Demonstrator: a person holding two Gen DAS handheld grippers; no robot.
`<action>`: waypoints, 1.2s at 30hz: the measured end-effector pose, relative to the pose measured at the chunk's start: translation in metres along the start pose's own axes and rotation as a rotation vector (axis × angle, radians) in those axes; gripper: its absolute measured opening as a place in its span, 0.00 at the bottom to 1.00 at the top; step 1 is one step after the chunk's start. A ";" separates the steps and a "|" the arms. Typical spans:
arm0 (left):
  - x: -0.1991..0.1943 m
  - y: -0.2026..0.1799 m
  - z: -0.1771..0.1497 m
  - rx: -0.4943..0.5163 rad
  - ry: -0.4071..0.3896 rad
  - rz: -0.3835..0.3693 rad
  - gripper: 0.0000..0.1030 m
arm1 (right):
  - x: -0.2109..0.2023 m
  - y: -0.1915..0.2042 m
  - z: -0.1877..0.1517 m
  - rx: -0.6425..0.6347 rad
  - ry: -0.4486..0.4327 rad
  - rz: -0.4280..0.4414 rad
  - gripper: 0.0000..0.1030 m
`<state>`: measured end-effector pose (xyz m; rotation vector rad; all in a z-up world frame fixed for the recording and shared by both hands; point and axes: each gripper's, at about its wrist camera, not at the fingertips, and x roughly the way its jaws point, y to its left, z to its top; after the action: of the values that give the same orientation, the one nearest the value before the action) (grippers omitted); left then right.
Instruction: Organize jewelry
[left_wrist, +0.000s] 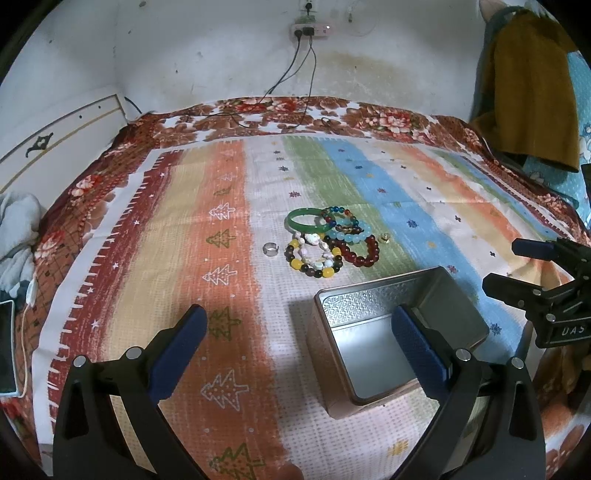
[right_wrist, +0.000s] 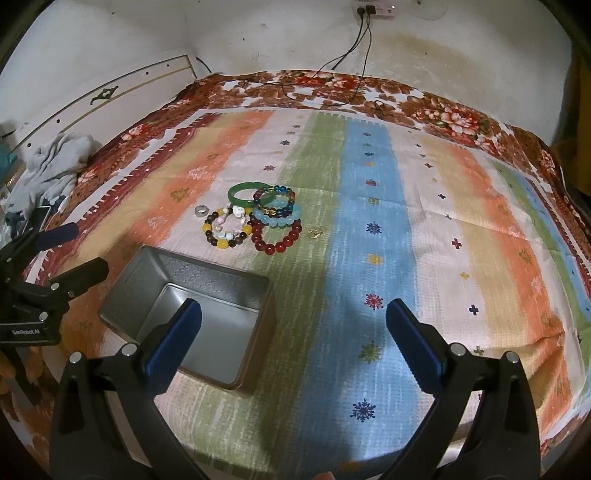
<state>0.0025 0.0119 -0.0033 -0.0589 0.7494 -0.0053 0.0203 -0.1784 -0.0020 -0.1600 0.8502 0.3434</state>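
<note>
A pile of jewelry lies on the striped cloth: a green bangle (left_wrist: 307, 219) (right_wrist: 245, 193), a dark red bead bracelet (left_wrist: 360, 251) (right_wrist: 277, 236), a light blue bead bracelet (left_wrist: 349, 233) (right_wrist: 279, 216), a yellow-and-brown bead bracelet (left_wrist: 312, 260) (right_wrist: 225, 230), a silver ring (left_wrist: 270, 249) (right_wrist: 202, 211) and a small gold piece (left_wrist: 385, 239) (right_wrist: 316, 232). An open, empty metal tin (left_wrist: 384, 334) (right_wrist: 192, 314) stands nearer than the pile. My left gripper (left_wrist: 299, 343) (right_wrist: 59, 258) is open and empty beside the tin. My right gripper (right_wrist: 293, 338) (left_wrist: 515, 271) is open and empty, right of the tin.
The striped cloth (right_wrist: 424, 240) covers a floral bedspread (left_wrist: 258, 114). Cables (left_wrist: 295, 92) run down from a wall socket at the back. A phone (left_wrist: 7, 347) and crumpled grey cloth (left_wrist: 14, 236) lie at the left edge. A mustard garment (left_wrist: 532, 92) hangs at the right.
</note>
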 end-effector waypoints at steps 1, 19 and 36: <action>0.000 0.000 0.000 0.000 0.001 -0.001 0.95 | 0.000 0.001 0.000 -0.003 0.001 -0.002 0.95; 0.001 0.001 -0.002 0.007 0.003 0.002 0.95 | -0.003 -0.009 0.004 0.046 -0.010 0.012 0.95; 0.008 0.002 0.000 0.024 0.013 0.016 0.95 | 0.005 -0.013 0.022 0.006 0.001 -0.007 0.95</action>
<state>0.0085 0.0139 -0.0090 -0.0298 0.7627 0.0002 0.0435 -0.1837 0.0086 -0.1574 0.8515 0.3347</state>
